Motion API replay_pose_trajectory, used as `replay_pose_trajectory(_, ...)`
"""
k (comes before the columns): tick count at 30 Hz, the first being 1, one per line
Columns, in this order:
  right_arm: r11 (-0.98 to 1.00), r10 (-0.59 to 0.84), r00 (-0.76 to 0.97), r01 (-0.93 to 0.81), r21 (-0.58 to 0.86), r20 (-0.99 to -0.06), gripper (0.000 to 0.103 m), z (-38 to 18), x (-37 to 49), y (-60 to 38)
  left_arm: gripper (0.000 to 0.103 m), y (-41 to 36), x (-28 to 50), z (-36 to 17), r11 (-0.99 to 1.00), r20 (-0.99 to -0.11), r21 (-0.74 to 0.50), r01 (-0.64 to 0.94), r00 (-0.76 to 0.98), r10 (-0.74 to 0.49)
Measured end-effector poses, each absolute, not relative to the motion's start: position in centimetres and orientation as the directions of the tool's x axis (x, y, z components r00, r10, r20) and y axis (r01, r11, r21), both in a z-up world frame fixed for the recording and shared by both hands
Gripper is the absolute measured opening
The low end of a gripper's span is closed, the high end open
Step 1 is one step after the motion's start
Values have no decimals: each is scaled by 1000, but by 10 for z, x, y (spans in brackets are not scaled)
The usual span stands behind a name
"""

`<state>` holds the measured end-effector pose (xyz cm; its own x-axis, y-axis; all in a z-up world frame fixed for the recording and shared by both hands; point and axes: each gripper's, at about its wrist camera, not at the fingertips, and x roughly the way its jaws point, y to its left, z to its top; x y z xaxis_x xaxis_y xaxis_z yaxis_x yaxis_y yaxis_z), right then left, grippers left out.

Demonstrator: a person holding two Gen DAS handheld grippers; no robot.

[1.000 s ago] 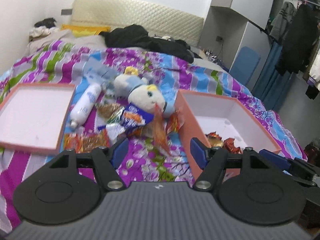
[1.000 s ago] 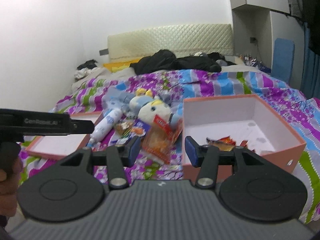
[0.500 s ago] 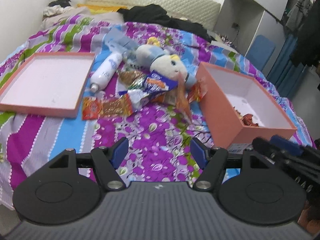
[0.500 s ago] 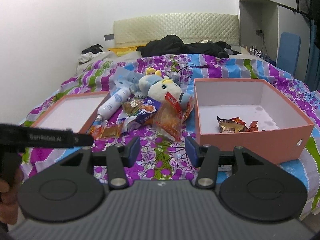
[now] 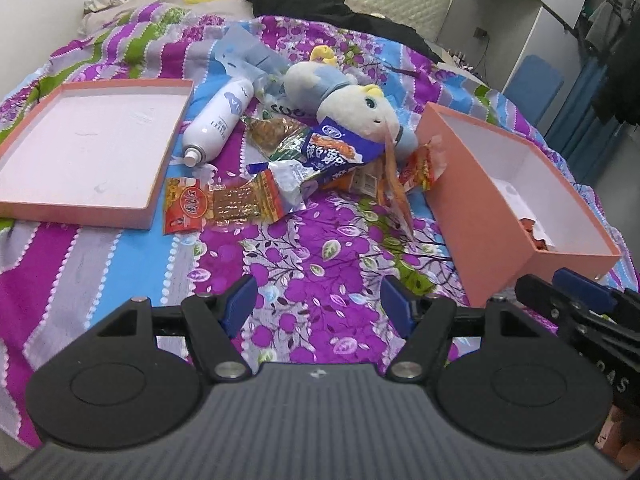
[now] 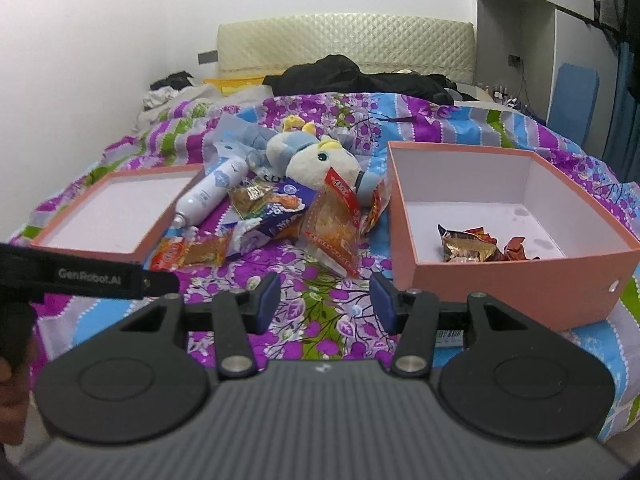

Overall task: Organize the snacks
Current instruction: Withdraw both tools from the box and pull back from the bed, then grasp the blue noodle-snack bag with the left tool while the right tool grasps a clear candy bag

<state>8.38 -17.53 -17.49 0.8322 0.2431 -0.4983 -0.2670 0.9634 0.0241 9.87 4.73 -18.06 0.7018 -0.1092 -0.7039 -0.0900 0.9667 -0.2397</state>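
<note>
A pile of snack packets lies on the bedspread between two pink boxes: a red-and-orange packet [image 5: 216,204], a blue packet [image 5: 340,152] and an orange packet [image 6: 336,232]. The deep pink box [image 6: 516,280] on the right holds a few wrapped snacks [image 6: 476,244]. The shallow pink lid [image 5: 84,144] on the left is empty. My left gripper [image 5: 318,306] is open and empty, hovering above the bedspread short of the pile. My right gripper [image 6: 324,300] is open and empty, near the deep box's front left corner.
A white spray bottle [image 5: 220,120] and a plush toy [image 5: 352,100] lie among the snacks. Dark clothes [image 6: 360,76] lie at the headboard. The other handheld gripper shows at the right edge of the left wrist view [image 5: 580,312].
Both grippers have risen and tilted down toward the bed, with the left one closer to the snack pile. Both stay open and empty.
</note>
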Motion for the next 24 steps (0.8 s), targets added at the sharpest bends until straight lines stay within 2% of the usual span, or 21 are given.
replay_pose_trajectory(15, 943, 247, 807, -329, -60, -536, 51, -208, 157, -136, 76, 72, 199, -217, 957, -722, -272, -101, 679, -133)
replay_pose_trajectory(18, 938, 241, 806, -337, -85, -540, 51, -216, 176, -128, 81, 72, 226, -221, 966, -721, -249, -75, 680, -133)
replay_pose_trajectory(24, 937, 221, 805, -332, -110, -550, 52, -228, 217, -117, 82, 62, 265, -234, 988, -718, -155, 19, 685, -125)
